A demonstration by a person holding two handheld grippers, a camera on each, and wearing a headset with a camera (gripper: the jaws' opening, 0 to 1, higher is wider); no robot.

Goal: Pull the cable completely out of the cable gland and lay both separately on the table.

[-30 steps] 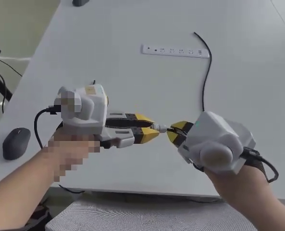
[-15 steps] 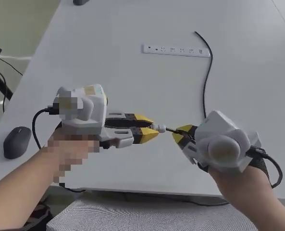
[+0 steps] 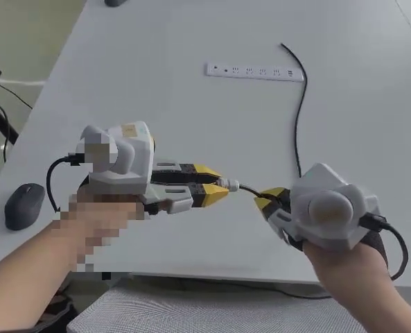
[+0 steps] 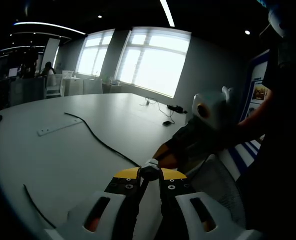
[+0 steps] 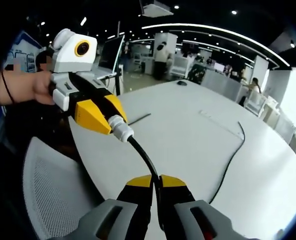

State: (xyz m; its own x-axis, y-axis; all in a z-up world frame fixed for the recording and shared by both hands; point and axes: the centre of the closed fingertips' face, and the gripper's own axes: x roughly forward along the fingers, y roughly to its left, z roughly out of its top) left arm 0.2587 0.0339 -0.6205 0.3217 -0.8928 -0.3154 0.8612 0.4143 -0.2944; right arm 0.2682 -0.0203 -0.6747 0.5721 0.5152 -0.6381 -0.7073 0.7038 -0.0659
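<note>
Farther from my left gripper sits my right gripper than a second ago, baring more cable. Left jaws clench the cable gland, right jaws clench the cable, both above the table. It runs straight between them; I'd pull along that line.

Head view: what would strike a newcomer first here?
Two yellow-tipped tools face each other above the table, near its front edge. The left hand-held gripper pinches a white cable gland, and the right hand-held gripper clamps the black cable between them. Behind lies a white power strip.
</note>
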